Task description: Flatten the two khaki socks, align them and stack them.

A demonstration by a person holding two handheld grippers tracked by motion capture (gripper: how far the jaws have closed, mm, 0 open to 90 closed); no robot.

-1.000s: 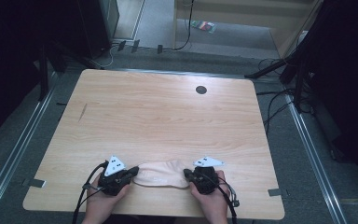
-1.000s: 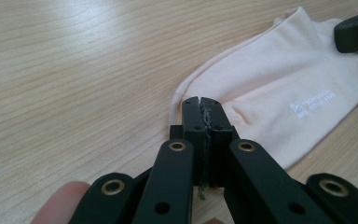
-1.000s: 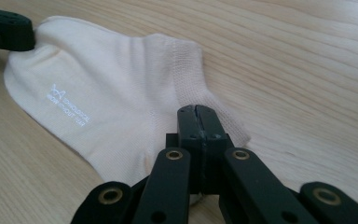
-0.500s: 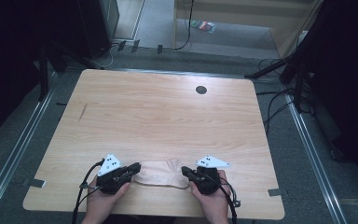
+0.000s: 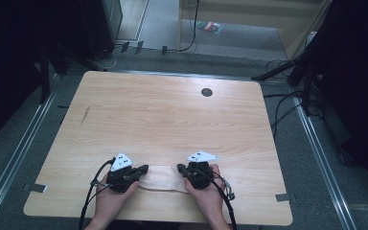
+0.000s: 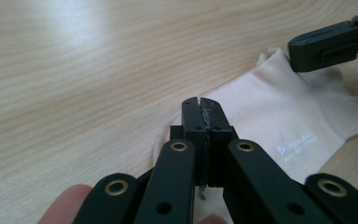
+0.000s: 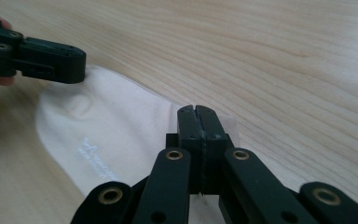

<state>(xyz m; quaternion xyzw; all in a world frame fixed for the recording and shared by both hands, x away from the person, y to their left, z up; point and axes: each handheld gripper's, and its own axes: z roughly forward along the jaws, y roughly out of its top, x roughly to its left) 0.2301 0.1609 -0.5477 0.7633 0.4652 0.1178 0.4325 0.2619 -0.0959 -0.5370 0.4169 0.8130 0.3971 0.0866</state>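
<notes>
**Fingers clamp both ends of a pale cloth**

Fingers of the left gripper (image 5: 141, 169) are pressed together on the near-left edge of a cream cloth (image 5: 162, 178), and the fingers of the right gripper (image 5: 181, 168) are likewise closed on its opposite edge. Between them the cloth lies flat on the worktop (image 5: 172, 120), close to the near edge; in the left gripper view small white print (image 6: 298, 144) shows on it. Each hand (image 5: 109, 201) sits just behind its gripper, cables trailing off the near edge. Farther out the wood is bare apart from a small dark round hole (image 5: 206, 92) near the far edge. Beyond the worktop, cables (image 5: 287, 103) lie on the grey floor.
</notes>
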